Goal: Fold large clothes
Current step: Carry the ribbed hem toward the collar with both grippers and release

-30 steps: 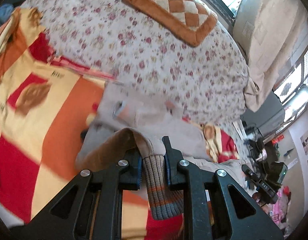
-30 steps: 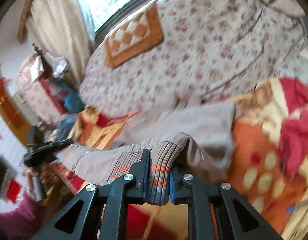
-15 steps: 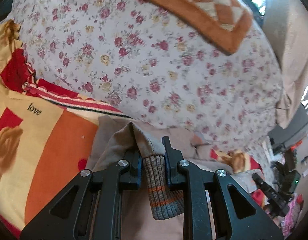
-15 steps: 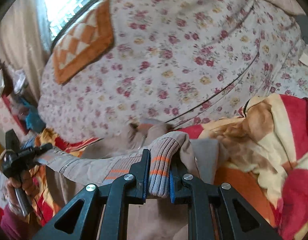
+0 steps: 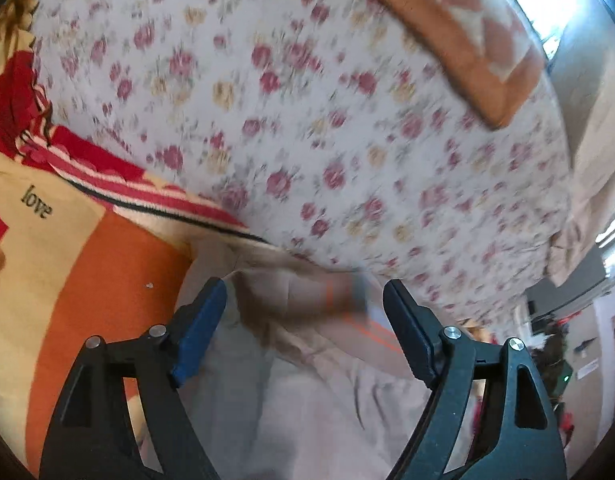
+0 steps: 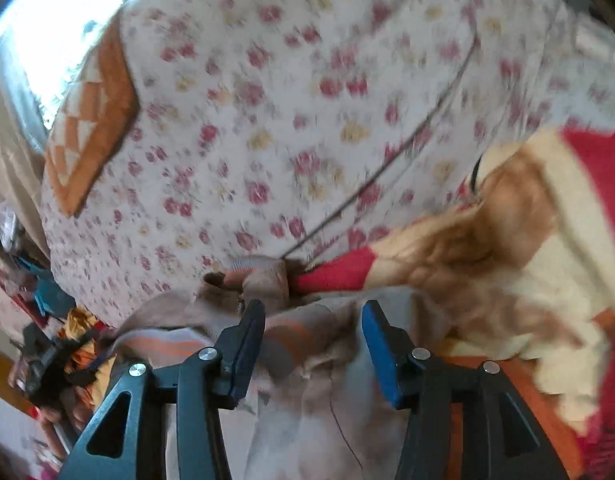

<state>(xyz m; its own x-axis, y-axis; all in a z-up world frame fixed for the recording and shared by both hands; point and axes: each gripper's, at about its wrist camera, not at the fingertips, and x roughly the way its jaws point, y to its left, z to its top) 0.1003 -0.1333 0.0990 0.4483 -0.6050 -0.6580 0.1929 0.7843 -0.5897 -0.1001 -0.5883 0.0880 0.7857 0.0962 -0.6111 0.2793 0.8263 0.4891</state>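
A beige-grey jacket (image 5: 307,384) with ribbed, orange-striped knit trim lies on the bed blanket, its folded edge against the floral quilt. In the left wrist view my left gripper (image 5: 305,300) is opening, its jaws wide apart over the blurred ribbed cuff (image 5: 339,296), which no pad presses. In the right wrist view the same jacket (image 6: 315,412) lies below my right gripper (image 6: 313,316), whose jaws are opening too; the striped hem (image 6: 291,340) sits loose between them. The collar (image 6: 251,276) bunches just beyond.
A big floral quilt (image 5: 307,120) piled at the head of the bed blocks the way ahead, with an orange checked cushion (image 5: 459,48) on top. A red, orange and cream blanket (image 5: 67,264) covers the bed. A window (image 6: 67,40) and room clutter (image 6: 47,360) lie beyond.
Both grippers carried the ribbed edge forward and down toward the floral quilt, then let go of it; their jaws now stand apart and the fabric lies on the jacket.
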